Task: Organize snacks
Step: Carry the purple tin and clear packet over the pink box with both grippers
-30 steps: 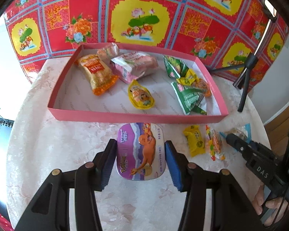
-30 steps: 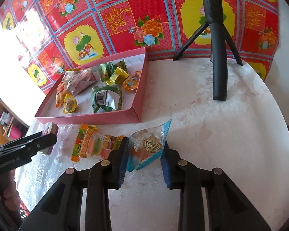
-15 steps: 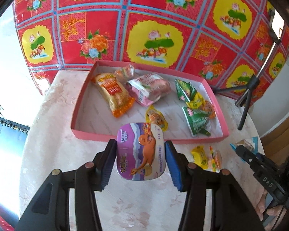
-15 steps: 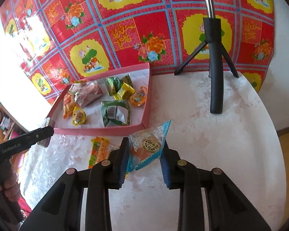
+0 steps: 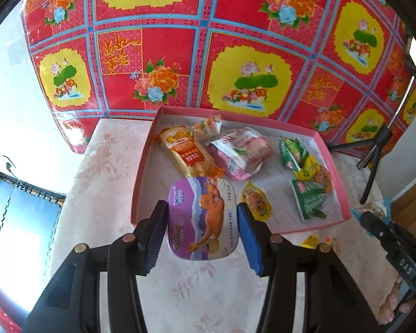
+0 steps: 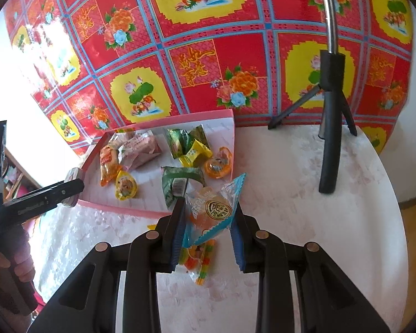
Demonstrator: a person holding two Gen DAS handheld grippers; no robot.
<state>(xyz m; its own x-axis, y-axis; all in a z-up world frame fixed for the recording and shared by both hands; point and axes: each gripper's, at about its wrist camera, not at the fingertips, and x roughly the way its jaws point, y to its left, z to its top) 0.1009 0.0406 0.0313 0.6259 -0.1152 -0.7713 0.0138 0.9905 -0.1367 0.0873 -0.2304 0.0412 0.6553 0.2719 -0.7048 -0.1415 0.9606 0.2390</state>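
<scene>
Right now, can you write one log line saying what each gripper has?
left gripper: shut on purple tin | right gripper: shut on clear packet | both over pink tray edge | loose snacks on table

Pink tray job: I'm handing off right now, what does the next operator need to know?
Left gripper: shut on the purple tin, held above the pink tray at its near edge.
Right gripper: shut on the blue-edged pastry packet, near the tray's front corner.
Done: several snacks lie in the tray.
Left: release both, then fetch the gummy packet and the yellow packet from the table.
</scene>
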